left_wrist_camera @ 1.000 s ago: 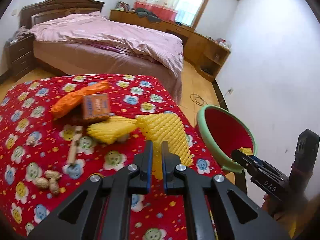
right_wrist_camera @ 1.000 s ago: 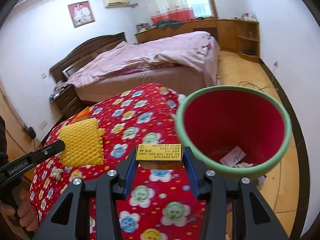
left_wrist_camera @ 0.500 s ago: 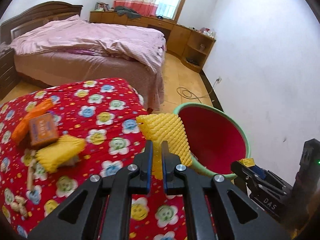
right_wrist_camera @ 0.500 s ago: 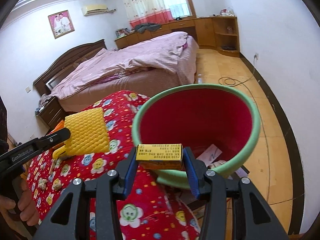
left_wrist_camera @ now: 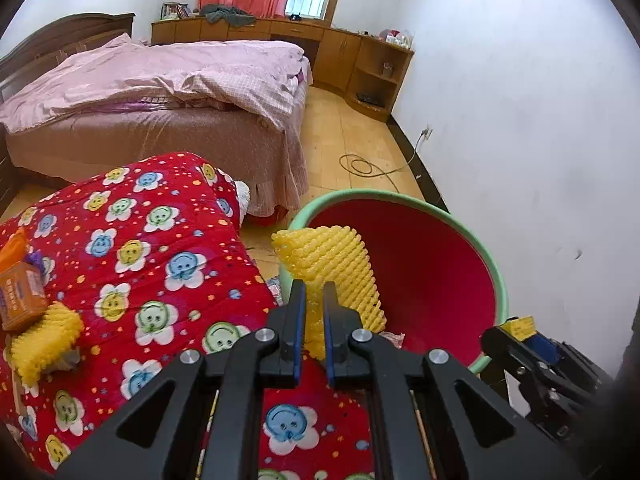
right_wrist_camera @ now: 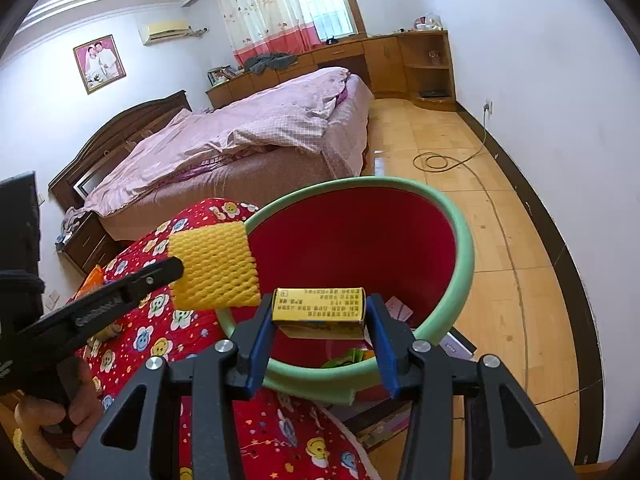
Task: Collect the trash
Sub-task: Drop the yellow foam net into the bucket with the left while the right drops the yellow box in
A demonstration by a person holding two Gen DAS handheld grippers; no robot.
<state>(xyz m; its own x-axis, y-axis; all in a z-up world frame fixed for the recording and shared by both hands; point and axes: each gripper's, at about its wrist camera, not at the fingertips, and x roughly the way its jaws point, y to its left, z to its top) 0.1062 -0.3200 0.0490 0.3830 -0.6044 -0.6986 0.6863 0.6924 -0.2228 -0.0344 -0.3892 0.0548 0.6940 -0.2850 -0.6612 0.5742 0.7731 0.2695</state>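
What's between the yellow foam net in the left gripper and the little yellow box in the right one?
Nothing solid: in the right wrist view, the foam net and yellow box are separated only by the bin rim and its red inside.

- A surface covered by a red quilted cloth with smiley flowers (left_wrist_camera: 160, 248)
- On its left part lie an orange cardboard box (left_wrist_camera: 20, 294), a yellow foam mesh sleeve (left_wrist_camera: 42, 342) touching the box, and an orange wrapper (left_wrist_camera: 12, 246) behind it
- Wooden plank floor (right_wrist_camera: 508, 240) with a coiled cable (right_wrist_camera: 434, 160)
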